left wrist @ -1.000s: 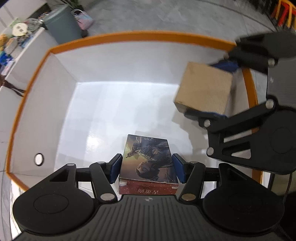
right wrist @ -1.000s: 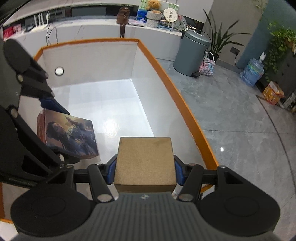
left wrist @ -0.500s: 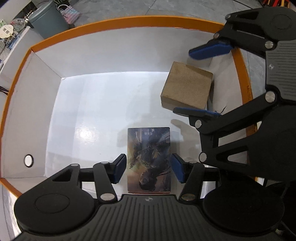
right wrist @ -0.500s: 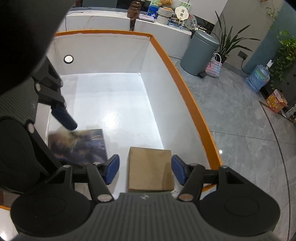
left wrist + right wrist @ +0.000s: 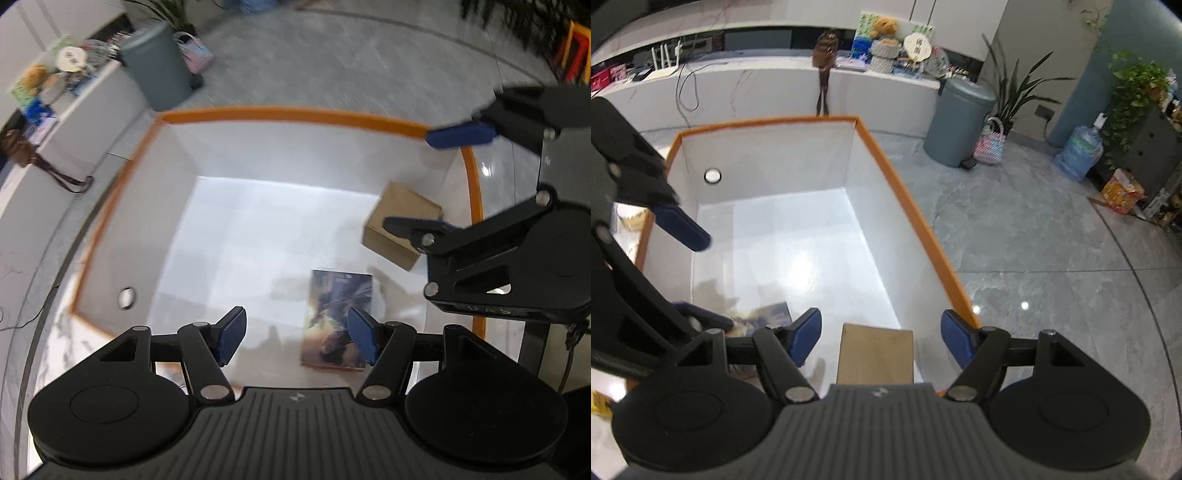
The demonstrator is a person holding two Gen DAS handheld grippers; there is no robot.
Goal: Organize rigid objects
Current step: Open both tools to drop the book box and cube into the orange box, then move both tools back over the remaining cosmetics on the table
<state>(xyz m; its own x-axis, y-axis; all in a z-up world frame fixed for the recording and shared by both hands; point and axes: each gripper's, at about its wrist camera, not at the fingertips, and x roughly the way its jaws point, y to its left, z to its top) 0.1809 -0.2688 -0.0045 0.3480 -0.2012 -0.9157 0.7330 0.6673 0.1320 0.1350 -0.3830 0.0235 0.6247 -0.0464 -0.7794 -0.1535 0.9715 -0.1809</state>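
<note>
A white bin with an orange rim (image 5: 295,115) carries both of the task's things on its floor. Going from left to right in the left wrist view, the bin's left wall has a small round hole (image 5: 126,295), and much of the white floor beside it is bare. The left gripper (image 5: 295,338) hangs above the near edge with its jaws opening and nothing pressed between the blue pads; the picture-covered flat box (image 5: 338,314) lies flat on the floor below, showing partly behind the right-hand pad. Further right, near the bin's right wall, sits the brown cardboard box (image 5: 400,218). The right gripper (image 5: 881,338) is above it, its jaws also opening, the pads standing clear of the box on both sides. In the right wrist view the cardboard box (image 5: 875,356) rests just beside the orange-rimmed right wall (image 5: 923,236), the flat box (image 5: 764,314) to its left.
</note>
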